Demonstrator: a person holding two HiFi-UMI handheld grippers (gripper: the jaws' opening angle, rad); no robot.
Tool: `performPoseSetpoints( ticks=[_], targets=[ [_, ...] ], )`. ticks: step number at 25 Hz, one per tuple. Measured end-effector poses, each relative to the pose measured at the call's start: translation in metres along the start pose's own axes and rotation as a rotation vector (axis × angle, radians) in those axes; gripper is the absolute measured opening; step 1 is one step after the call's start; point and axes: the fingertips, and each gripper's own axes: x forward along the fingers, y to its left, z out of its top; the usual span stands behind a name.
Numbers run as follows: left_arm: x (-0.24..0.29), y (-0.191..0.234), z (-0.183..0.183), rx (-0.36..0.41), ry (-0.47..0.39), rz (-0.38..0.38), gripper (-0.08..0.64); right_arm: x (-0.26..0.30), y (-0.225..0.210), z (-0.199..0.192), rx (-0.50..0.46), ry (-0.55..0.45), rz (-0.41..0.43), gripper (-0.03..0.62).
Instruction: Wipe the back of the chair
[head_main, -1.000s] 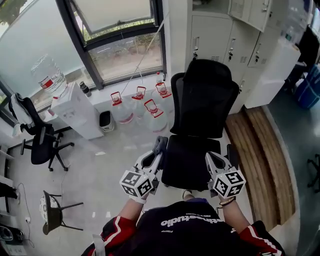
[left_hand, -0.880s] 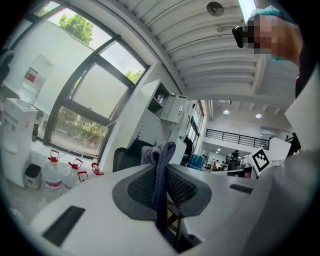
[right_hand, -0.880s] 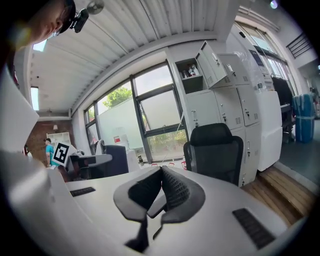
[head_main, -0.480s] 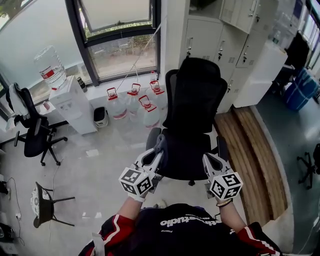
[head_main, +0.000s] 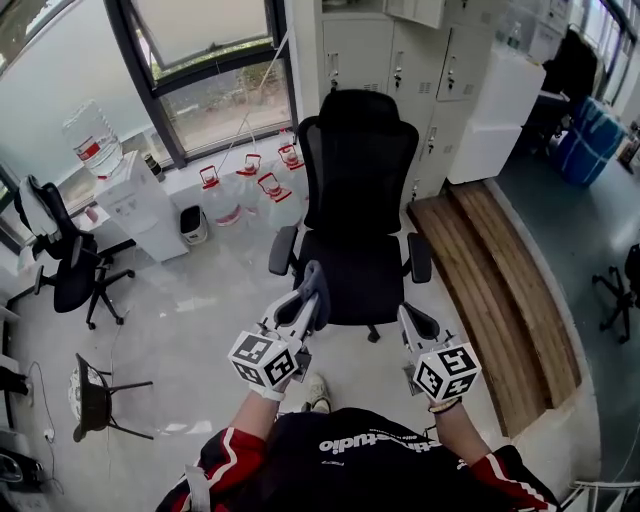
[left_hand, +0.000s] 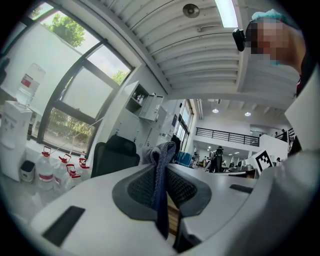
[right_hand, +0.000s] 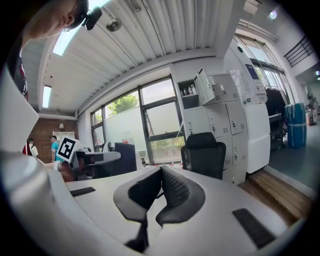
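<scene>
Grey-blue cloth (head_main: 317, 287) is sitting pinched between the jaws of the left gripper (head_main: 305, 310), which are pressing flat on it while a fold is poking up past their tips. The right gripper (head_main: 409, 322) is carrying nothing, its jaws meeting tip to tip.

The black mesh office chair (head_main: 357, 180) is standing straight ahead of both grippers with its seat turned toward the person. Its backrest is rising upright beyond the seat, and its rear face is looking away toward the lockers (head_main: 380, 50). The left gripper is hovering near the seat's front corner on the person's left, not touching the chair. The right gripper is doing the same at the other front corner, so neither is clearly nearer.

The surface to be wiped is lying on the far side of the backrest from the cloth. The left gripper is probably going to need a path around the chair, or the chair a swivel, before the cloth can be meeting it. With the backrest's long axis running vertically, up-and-down strokes are looking the natural fit.
</scene>
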Motion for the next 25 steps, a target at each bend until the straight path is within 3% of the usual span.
performPoseSetpoints(
  ticks=[6,11,25],
  targets=[
    [-0.032,-0.078,-0.021,0.007,-0.004,0.023,0.057,-0.082,0.003,-0.02,0.006,-0.019,0.028,0.015],
    [-0.056,-0.114,-0.023,0.033,-0.009,0.029,0.057,-0.12,0.008,-0.023,-0.008,-0.041,0.016,0.015],
    [-0.108,-0.115,-0.001,0.075,-0.008,-0.021,0.057,-0.138,0.07,-0.003,-0.043,-0.074,-0.04,0.014]
  ],
)
